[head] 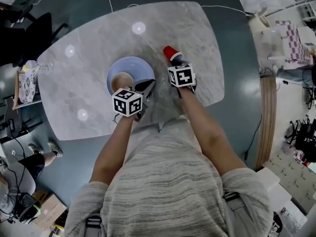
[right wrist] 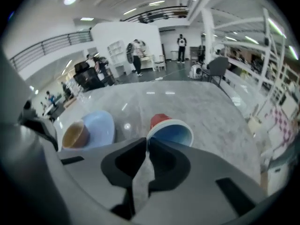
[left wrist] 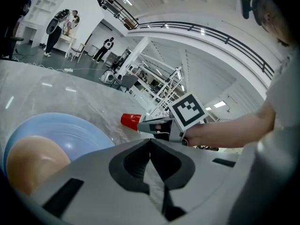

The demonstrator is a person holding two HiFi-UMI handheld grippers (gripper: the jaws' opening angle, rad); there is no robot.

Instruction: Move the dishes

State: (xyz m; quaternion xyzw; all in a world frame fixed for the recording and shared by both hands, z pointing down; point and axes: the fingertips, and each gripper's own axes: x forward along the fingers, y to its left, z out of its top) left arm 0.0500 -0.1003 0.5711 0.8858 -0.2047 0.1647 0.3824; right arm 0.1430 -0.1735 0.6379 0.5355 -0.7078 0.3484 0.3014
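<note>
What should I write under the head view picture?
The left gripper by a blue plate with a tan cup, the right gripper gripping a red cup, on a marble table.

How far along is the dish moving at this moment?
Done: nothing visibly; the tan cup sits on the blue plate. In hand: the right claw pinches the red cup by its rim. Remaining: lifting it; the left claw is shut, empty, beside the plate.
</note>
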